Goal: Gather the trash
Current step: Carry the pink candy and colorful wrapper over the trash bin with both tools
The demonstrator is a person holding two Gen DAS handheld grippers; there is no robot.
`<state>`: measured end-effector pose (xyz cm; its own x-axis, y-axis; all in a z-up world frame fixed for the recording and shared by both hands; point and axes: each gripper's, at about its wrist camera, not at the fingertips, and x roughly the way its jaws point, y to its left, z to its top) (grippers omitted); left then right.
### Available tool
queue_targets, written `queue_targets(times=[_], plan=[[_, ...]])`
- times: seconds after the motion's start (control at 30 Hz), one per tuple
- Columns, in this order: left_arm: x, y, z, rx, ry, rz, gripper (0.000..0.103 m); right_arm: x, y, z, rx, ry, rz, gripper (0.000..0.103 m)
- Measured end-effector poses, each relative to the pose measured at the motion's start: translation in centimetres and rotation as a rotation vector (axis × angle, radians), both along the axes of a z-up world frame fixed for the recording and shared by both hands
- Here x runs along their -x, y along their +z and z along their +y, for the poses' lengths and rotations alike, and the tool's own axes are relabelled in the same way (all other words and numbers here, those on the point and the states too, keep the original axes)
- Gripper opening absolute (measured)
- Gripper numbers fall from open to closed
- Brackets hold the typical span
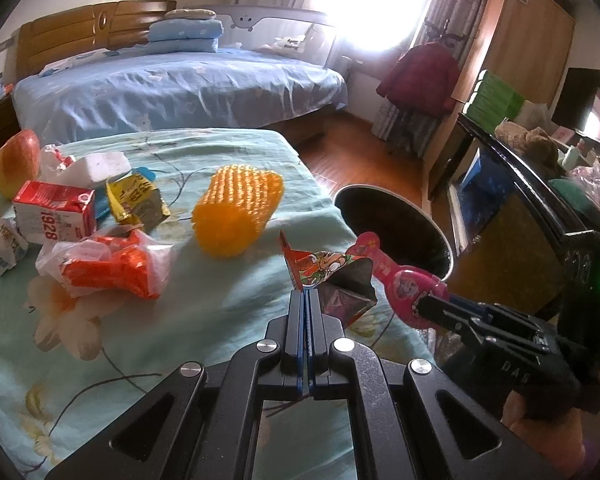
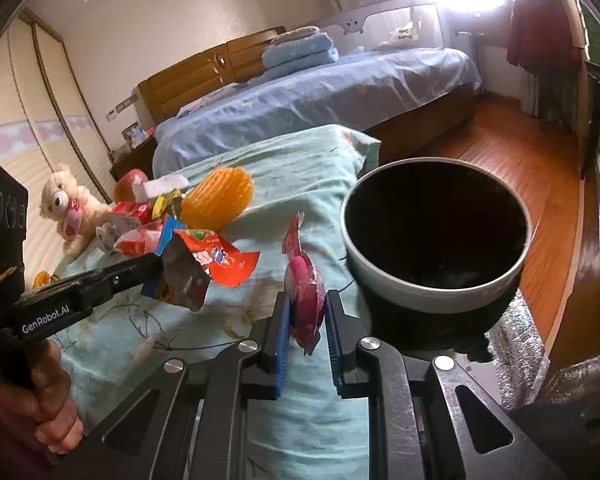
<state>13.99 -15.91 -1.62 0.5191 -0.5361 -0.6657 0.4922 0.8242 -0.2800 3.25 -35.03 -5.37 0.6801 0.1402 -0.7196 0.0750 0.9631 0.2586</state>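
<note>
My left gripper [image 1: 305, 292] is shut on a red snack wrapper [image 1: 324, 270] with a silver inside, held above the green floral bedspread [image 1: 180, 320]. It also shows in the right wrist view [image 2: 204, 260]. My right gripper [image 2: 307, 312] holds a pink toy package [image 2: 304, 292] between its blue pads, jaws partly closed on it; the package also shows in the left wrist view [image 1: 404, 284]. A round bin [image 2: 436, 240] with a dark inside stands just right of the bed edge, close ahead of the right gripper.
On the bedspread lie an orange foam net [image 1: 236, 212], an orange-white bag [image 1: 112, 264], a red 1928 carton [image 1: 54, 212], a yellow wrapper [image 1: 136, 200], crumpled paper [image 1: 4, 248] and an apple [image 1: 16, 164]. A teddy bear [image 2: 70, 208] sits far left. A dark cabinet [image 1: 520, 200] stands right.
</note>
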Motion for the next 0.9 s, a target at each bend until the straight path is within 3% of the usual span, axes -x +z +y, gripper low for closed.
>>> queue_targets(times=[0.47,0.9], plan=[[-1.5,0.4,-4.3,0.006,-0.049,-0.011,0.0,-0.3,0.7,-3.5,0.005,-0.089,-0.019,0.017],[-5.5,-1.1,-9.9,0.0,-0.067,0.025,0.0,-2.3,-0.1,-7.6,0.034,-0.169,0.005,0.017]])
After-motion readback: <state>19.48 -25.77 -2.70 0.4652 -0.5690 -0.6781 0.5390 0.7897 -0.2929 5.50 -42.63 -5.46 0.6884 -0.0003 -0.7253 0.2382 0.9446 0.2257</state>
